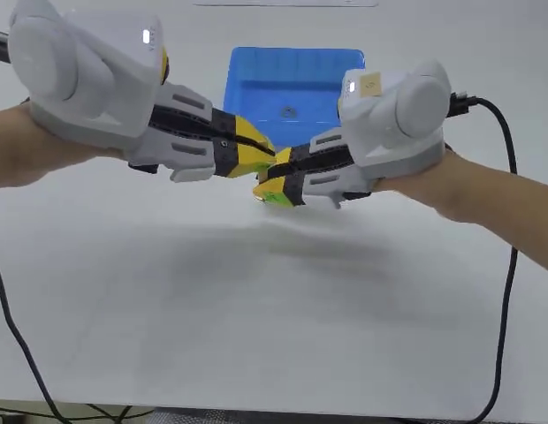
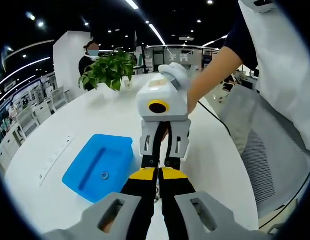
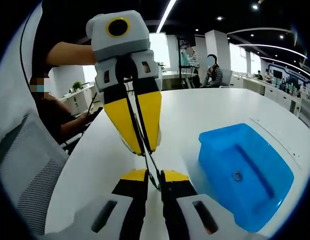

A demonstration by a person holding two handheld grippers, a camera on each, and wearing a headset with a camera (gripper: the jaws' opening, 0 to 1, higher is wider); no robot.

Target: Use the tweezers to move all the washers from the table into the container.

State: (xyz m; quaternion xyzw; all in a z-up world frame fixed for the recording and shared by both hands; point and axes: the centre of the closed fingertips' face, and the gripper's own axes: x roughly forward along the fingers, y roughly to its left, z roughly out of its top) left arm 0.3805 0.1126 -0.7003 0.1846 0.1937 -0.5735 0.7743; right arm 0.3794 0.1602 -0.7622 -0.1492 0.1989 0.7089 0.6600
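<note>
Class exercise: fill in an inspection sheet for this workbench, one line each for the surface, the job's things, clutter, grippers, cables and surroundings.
Surface: white table, smooth, with the grippers' soft shadow on it.
Job's things: blue container holds one washer; tweezers span the two grippers.
Clutter: nothing seen.
Grippers: left gripper and right gripper meet tip to tip above the table, both shut on the tweezers.
Cables: black cable runs from the right gripper; a second cable crosses the table's left side.
Surroundings: open office with a potted plant, a mesh chair and seated people.
</note>
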